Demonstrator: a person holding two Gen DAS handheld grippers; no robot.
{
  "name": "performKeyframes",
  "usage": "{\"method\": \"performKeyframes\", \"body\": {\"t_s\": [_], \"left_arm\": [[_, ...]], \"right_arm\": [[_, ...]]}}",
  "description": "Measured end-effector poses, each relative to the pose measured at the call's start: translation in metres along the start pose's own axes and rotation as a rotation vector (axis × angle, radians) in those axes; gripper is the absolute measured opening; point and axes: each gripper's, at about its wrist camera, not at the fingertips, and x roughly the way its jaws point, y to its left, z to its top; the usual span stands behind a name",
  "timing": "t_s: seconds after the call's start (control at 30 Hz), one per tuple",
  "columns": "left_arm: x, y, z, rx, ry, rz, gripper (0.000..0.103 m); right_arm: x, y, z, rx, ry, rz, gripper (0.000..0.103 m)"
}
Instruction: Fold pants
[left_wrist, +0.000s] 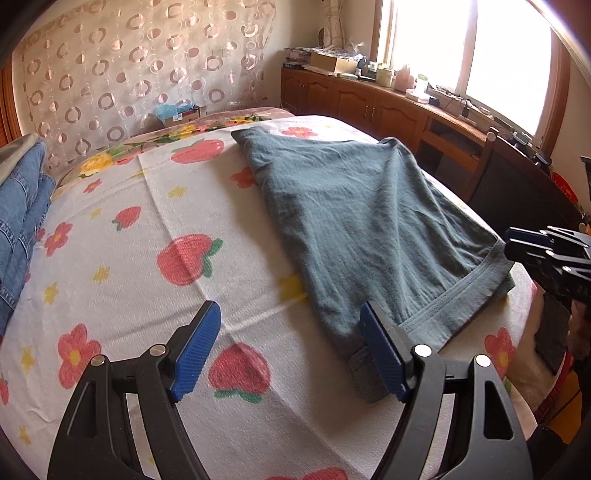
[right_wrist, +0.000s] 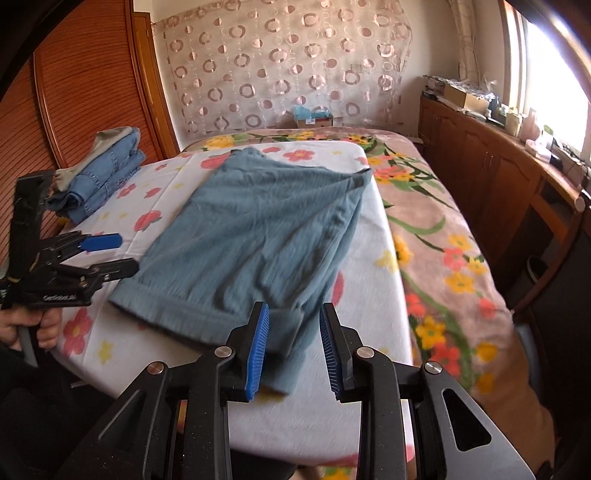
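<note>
Where a white strawberry-and-flower printed sheet (left_wrist: 122, 258) covers the bed, we list: folded teal-grey knit pants (right_wrist: 255, 229) lying flat; stacked blue denim jeans (right_wrist: 99, 173) far-left; wooden sideboard (left_wrist: 369, 103) under a window. Left gripper (left_wrist: 290, 347) spread wide, right gripper (right_wrist: 291, 347) narrower; both empty.

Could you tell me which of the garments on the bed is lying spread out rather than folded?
The teal pants lie spread across the strawberry sheet; the jeans sit folded in a stack.

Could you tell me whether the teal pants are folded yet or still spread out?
Partly folded: the teal pants lie lengthwise, legs stacked, hems doubled at the near edge.
</note>
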Motion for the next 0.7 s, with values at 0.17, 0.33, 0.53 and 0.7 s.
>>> {"method": "performKeyframes", "body": {"t_s": [0.17, 0.33, 0.53, 0.7], "left_arm": [[0.005, 0.0, -0.001, 0.001, 0.008, 0.0, 0.079], [0.005, 0.001, -0.001, -0.001, 0.009, -0.003, 0.079], [0.004, 0.002, -0.002, -0.006, 0.008, -0.011, 0.079], [0.004, 0.002, -0.003, -0.009, 0.008, -0.014, 0.079]], "right_arm": [[0.004, 0.005, 0.001, 0.003, 0.029, 0.011, 0.029], [-0.003, 0.011, 0.007, -0.013, 0.012, 0.029, 0.009], [-0.016, 0.02, 0.0, -0.034, 0.002, 0.03, 0.008], [-0.006, 0.018, -0.008, -0.018, 0.047, 0.017, 0.008]]}}
